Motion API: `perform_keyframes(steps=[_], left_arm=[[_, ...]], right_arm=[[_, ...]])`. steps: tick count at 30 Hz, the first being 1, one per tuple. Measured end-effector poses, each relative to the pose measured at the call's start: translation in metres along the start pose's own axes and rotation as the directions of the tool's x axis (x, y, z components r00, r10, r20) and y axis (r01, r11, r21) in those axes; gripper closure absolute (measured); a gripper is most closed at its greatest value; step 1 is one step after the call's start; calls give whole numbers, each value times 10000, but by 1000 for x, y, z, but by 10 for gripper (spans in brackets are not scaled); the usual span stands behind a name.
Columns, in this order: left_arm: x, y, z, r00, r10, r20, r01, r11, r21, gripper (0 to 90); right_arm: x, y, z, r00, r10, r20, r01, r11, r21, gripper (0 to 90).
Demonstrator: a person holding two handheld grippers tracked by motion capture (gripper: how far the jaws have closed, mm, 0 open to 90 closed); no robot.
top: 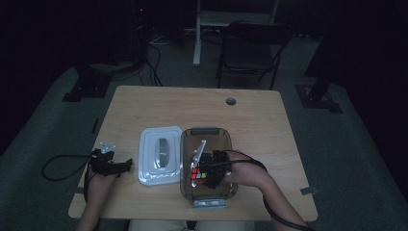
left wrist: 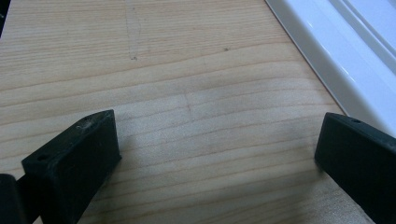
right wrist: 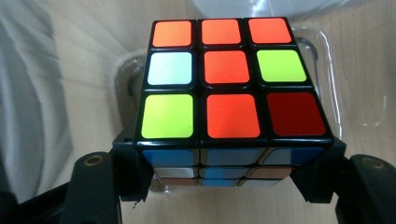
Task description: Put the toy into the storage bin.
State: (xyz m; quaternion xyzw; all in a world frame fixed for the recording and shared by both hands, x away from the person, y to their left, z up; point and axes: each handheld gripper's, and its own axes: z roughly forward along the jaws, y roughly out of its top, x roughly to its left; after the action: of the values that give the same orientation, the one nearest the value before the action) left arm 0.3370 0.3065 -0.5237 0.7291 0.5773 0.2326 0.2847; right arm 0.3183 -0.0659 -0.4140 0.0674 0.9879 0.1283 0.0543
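**Cube clamped over the clear container**

While the puzzle cube sits pinched between the right gripper's black jaws, orange face up, it hangs inside the clear plastic container. Just left of that gripper lies the white lid, flat on the wooden table. Beyond the lid, the left gripper rests low, jaws spread wide, nothing between them.

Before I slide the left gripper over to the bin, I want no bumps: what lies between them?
In the high view, the white lid lies flat on the table between the left gripper and the bin.
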Motion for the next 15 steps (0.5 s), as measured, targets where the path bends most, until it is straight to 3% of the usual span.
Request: perform_keyframes(steps=[7, 15], left_arm=[[0, 0, 0, 10000, 0, 2, 0, 10000, 1, 6], [0, 0, 0, 10000, 40, 29, -40, 10000, 3, 6]], right_arm=[[2, 7, 11, 9991, -420, -107, 428, 9943, 979, 337], [2, 15, 26, 9978, -575, -322, 627, 9784, 1968, 337]])
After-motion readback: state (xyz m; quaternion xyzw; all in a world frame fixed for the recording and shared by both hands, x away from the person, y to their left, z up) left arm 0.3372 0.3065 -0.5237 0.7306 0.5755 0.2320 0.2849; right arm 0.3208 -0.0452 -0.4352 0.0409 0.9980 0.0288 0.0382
